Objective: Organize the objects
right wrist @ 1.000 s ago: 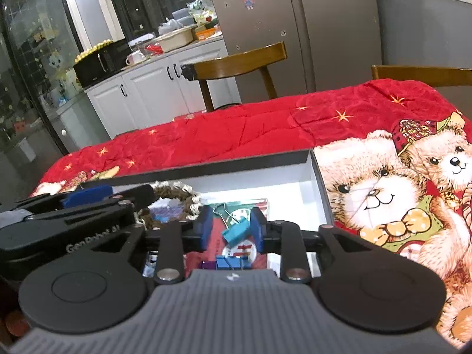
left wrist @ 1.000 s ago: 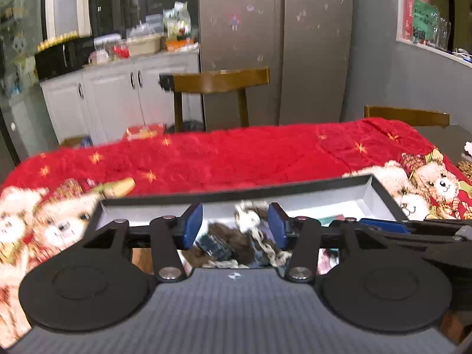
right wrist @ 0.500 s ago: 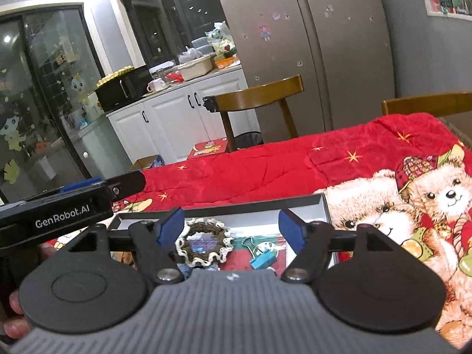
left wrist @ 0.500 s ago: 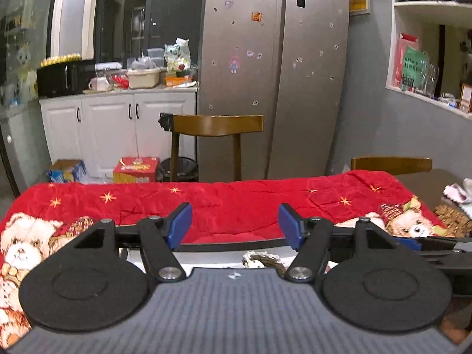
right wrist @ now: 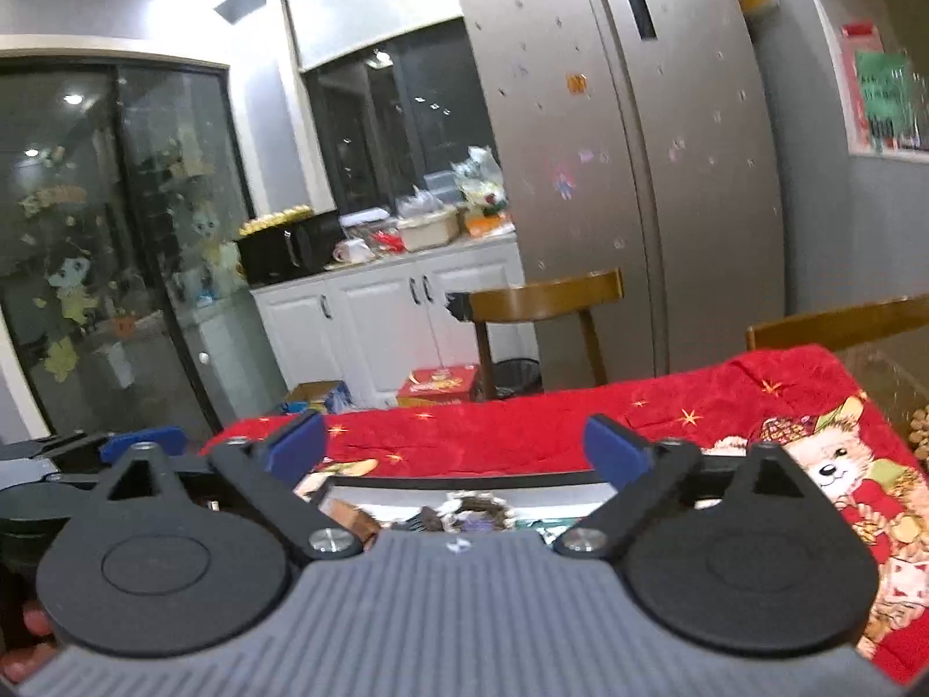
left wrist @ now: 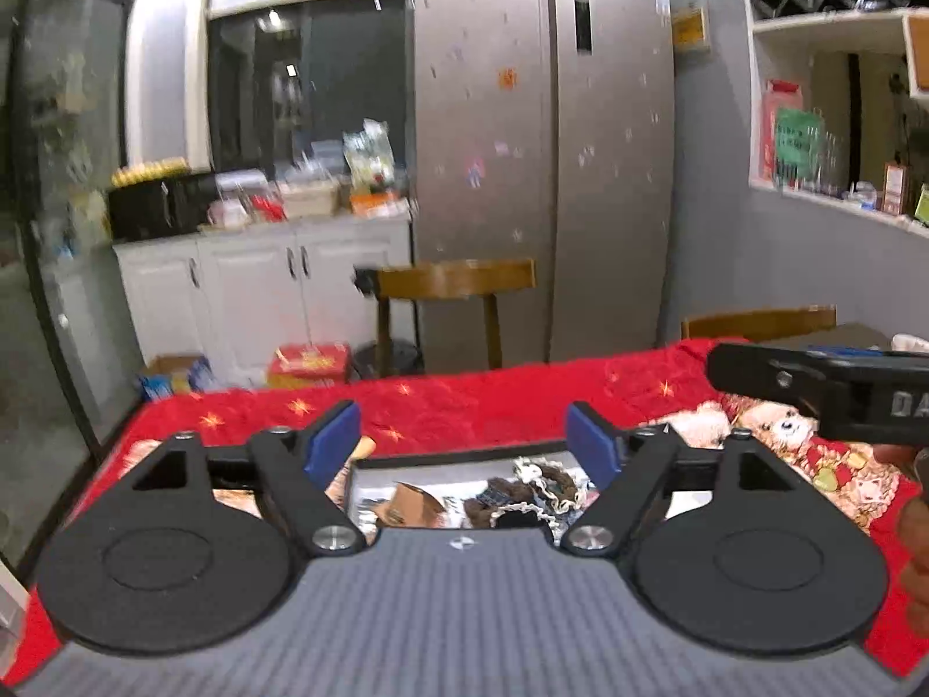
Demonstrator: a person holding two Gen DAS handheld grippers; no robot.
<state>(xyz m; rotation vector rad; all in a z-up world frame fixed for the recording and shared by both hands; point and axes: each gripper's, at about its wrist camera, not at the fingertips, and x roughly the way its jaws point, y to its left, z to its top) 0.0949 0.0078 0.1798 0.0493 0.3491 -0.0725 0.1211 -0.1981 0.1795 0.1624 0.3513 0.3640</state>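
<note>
A shallow dark-rimmed box [left wrist: 458, 454] lies on the red bear-print cloth [left wrist: 493, 406] and holds small things: a brown crocheted piece [left wrist: 540, 485] and a cardboard bit [left wrist: 415, 502]. My left gripper [left wrist: 464, 444] is open and empty, raised above the box's near side. My right gripper [right wrist: 458, 450] is open and empty too, above the same box [right wrist: 464, 481]; the crocheted piece [right wrist: 479, 508] shows just past its body. The right gripper's side shows in the left wrist view [left wrist: 824, 392], and the left gripper's side in the right wrist view [right wrist: 87, 453].
A wooden chair [left wrist: 453, 284] stands beyond the table's far edge, a second chair back [left wrist: 760, 322] at the right. Behind are a steel fridge [left wrist: 546, 174], white cabinets [left wrist: 261, 284] with a cluttered counter, and boxes on the floor [left wrist: 310, 363].
Both grippers have risen and drawn back from the box, and their jaws have opened wide. The right gripper was low over a blue binder clip; now it holds nothing.
</note>
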